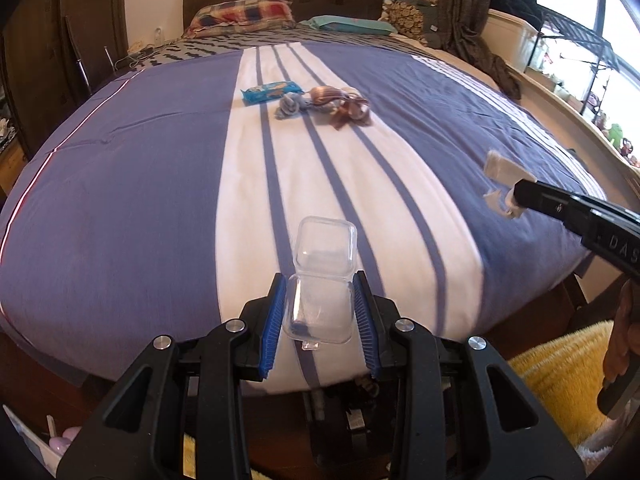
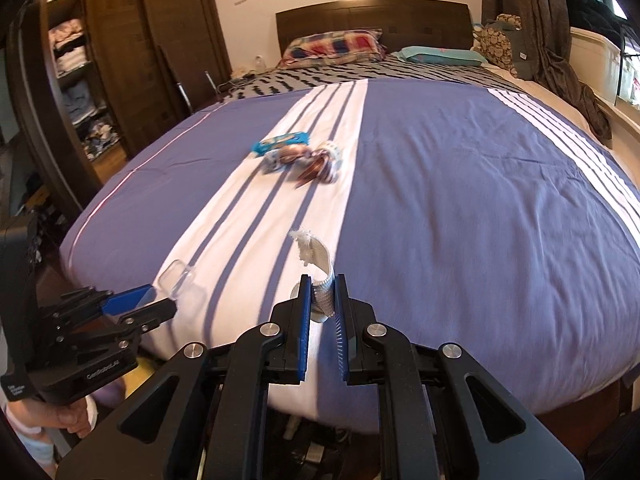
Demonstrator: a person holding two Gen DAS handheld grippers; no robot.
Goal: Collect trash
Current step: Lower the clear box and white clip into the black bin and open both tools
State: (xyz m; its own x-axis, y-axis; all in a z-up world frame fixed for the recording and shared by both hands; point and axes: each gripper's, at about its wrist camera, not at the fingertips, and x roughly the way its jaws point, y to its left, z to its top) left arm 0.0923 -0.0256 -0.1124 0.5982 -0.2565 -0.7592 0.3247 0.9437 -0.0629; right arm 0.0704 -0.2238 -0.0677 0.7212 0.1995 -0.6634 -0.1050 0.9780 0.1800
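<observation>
My left gripper (image 1: 320,304) is shut on a small clear plastic box (image 1: 320,304) with its lid hinged open, held over the foot of the bed; it also shows in the right wrist view (image 2: 178,280). My right gripper (image 2: 322,300) is shut on a white fabric strip (image 2: 316,256) with a frayed end, seen from the left wrist view (image 1: 502,178) at the right. A blue snack wrapper (image 1: 272,91) (image 2: 282,142) and a heap of crumpled wrappers and ribbon (image 1: 324,106) (image 2: 308,160) lie mid-bed.
The bed has a purple and white striped cover (image 1: 120,168). Pillows (image 1: 244,14) and a dark headboard are at the far end. A wardrobe (image 2: 120,60) stands left, a window sill with clutter (image 1: 600,112) right. A yellow blanket (image 1: 560,380) lies below the bed foot.
</observation>
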